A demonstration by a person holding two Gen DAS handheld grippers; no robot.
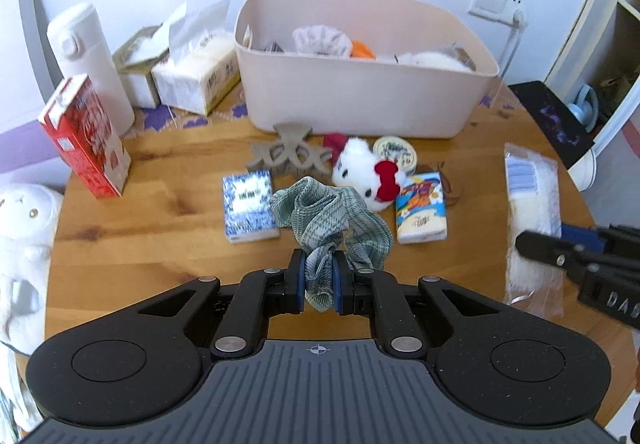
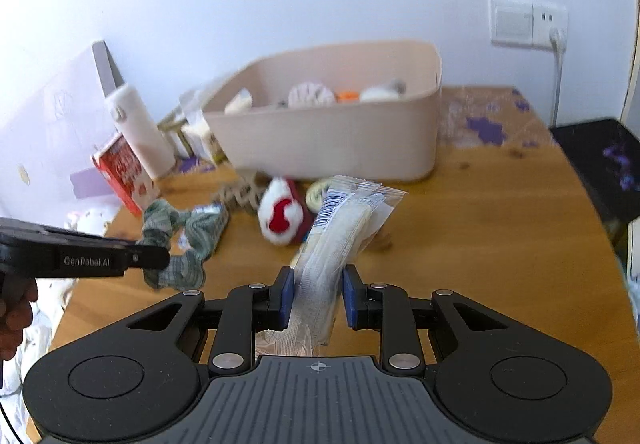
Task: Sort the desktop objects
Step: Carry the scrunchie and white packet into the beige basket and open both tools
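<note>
My left gripper is shut on a green plaid scrunchie, which hangs lifted above the wooden table. The same scrunchie shows at the left of the right wrist view, in the left gripper. My right gripper is shut on a clear packet of white material, raised off the table; in the left wrist view that packet hangs at the right, with the right gripper on it. A pink bin with several items inside stands at the back.
On the table lie a white plush with a red bow, two tissue packs, a grey claw clip and a round tin. A red carton, a white flask and tissue boxes stand at the back left.
</note>
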